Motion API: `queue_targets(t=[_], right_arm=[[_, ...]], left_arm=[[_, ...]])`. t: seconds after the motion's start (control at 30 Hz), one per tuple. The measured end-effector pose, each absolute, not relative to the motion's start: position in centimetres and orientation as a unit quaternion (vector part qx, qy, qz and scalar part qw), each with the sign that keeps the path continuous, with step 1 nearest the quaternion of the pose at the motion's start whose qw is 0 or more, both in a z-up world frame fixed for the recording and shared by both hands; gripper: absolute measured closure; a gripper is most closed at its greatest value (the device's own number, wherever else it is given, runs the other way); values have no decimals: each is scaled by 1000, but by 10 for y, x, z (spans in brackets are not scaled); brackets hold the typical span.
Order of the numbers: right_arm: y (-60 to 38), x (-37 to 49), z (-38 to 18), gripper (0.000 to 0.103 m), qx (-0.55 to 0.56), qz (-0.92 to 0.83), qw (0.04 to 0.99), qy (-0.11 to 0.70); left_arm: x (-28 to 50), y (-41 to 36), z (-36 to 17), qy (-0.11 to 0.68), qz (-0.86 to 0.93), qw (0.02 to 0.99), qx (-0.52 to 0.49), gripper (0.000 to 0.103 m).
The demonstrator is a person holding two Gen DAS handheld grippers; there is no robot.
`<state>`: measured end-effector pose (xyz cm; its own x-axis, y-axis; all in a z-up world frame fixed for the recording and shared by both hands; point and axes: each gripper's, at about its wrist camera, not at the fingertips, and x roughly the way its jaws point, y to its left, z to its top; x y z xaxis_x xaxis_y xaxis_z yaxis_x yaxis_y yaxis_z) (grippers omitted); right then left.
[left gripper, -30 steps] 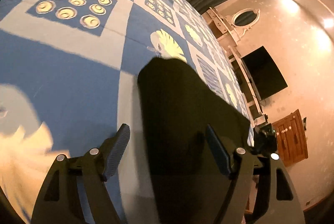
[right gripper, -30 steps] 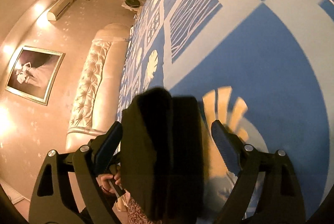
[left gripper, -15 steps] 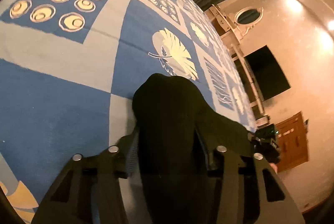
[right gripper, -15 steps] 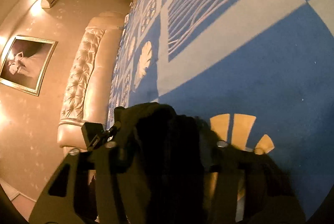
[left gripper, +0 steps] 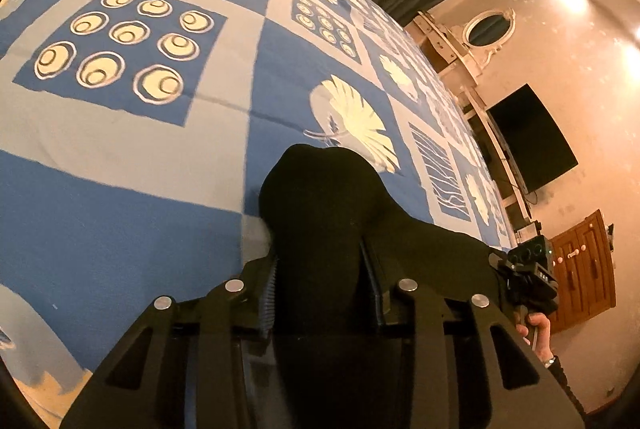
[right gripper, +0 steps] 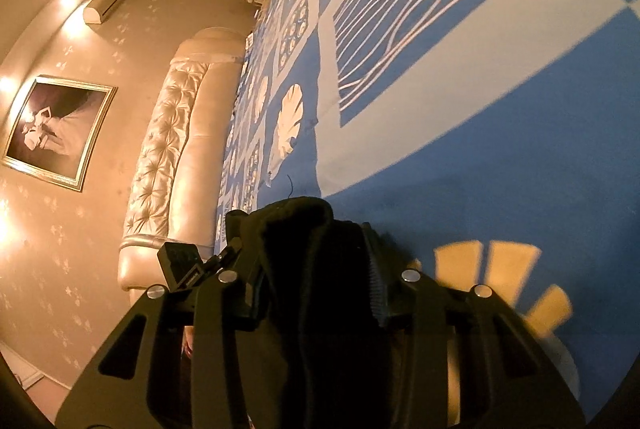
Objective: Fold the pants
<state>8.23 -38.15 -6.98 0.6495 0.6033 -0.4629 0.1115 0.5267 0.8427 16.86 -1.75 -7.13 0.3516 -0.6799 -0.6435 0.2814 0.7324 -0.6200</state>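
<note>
left gripper (left gripper: 322, 281) and right gripper (right gripper: 316, 269) both clamped on black pants (left gripper: 320, 213) (fabric bunched between fingers).

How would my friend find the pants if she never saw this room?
Look at the big bed with the blue and cream patchwork bedspread. Near its edge, the left claw and right claw each pinch a bunch of the black pants. They are the only plain black cloth there, with no pattern.

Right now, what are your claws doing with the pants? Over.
Left claw shut on black pants. Right claw shut on them too. Pants bunched over blue bedspread. Nothing in the way.
</note>
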Motion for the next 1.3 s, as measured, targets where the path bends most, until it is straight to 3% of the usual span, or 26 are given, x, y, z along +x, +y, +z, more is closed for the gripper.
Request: queue_targets(t=[1.3], right_arm=[[-352, 142, -75, 65, 475, 171, 768, 394]], left_arm=[[187, 24, -76, 480, -286, 796, -233, 66]])
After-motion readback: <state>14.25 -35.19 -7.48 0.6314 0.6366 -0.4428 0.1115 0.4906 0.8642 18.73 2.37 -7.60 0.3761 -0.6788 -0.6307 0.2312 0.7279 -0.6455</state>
